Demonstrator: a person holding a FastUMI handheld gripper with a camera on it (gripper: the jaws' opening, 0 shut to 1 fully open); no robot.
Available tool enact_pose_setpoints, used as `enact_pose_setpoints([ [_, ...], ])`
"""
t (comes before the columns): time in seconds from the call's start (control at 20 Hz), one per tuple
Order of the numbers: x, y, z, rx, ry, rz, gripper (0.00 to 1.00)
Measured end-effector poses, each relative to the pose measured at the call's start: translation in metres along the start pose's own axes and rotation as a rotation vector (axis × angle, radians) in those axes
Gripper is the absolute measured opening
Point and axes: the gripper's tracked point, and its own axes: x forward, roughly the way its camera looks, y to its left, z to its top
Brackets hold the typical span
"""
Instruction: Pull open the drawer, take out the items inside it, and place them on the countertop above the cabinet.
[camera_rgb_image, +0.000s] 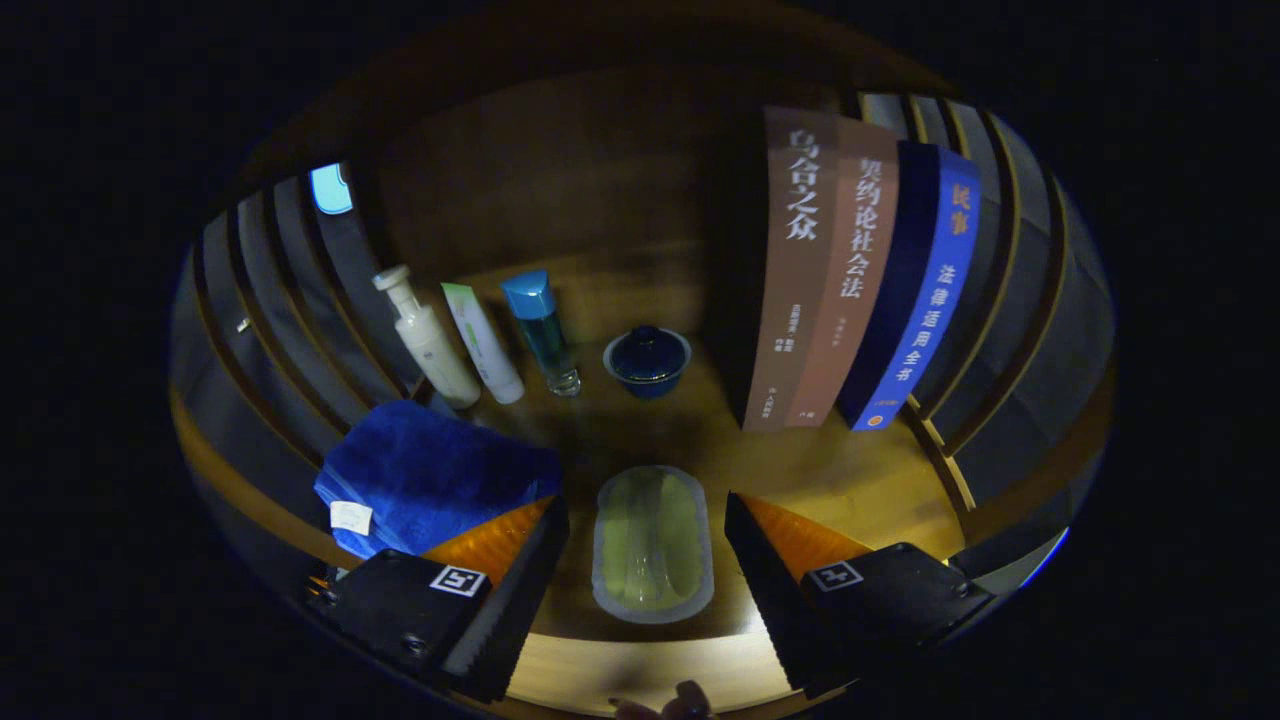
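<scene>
- my gripper (647, 560) is wide open, nothing held, neither finger touching anything.
- a pale green pouch (652, 545) lies flat on the counter (850, 480) at the front edge, between my fingers with a gap on each side.
- blue towel (430, 475) is folded at the front left corner of the counter, just beyond my left finger, white tag (351, 516) at its near side.
- back left of the counter is a row of three: white pump bottle (430, 340), white tube with green print (483, 345), clear bottle with blue cap (545, 335). all upright, close together. can't tell if they touch.
- dark blue lidded bowl (647, 360) sits mid counter, just right of the blue-cap bottle, straight beyond the pouch.
- three books (860, 280) stand upright, spines to me, at the right side of the counter: two brown, one blue, pressed together.
- slatted panels (260, 330) wall the counter on the left and right.
- a wood board (560, 180) backs it behind the bottles.
- a lighter wood strip (620, 675) runs below the counter's front edge, between my fingers. can't tell if that's the drawer front.
- fingertips (690, 700) of a hand show at the bottom, just below that strip.
</scene>
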Motion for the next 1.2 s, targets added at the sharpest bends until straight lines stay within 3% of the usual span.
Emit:
enact_pose_setpoints([
  [0.5,-0.184,0.004,-0.053,-0.016,-0.463,0.075,0.99],
  [0.7,-0.233,-0.008,-0.108,0.025,-0.534,0.083,0.99],
  [0.9,-0.24,-0.017,-0.178,0.046,-0.529,0.097,0.99],
  [1.2,-0.191,-0.024,-0.26,0.031,-0.409,0.06,0.99],
])
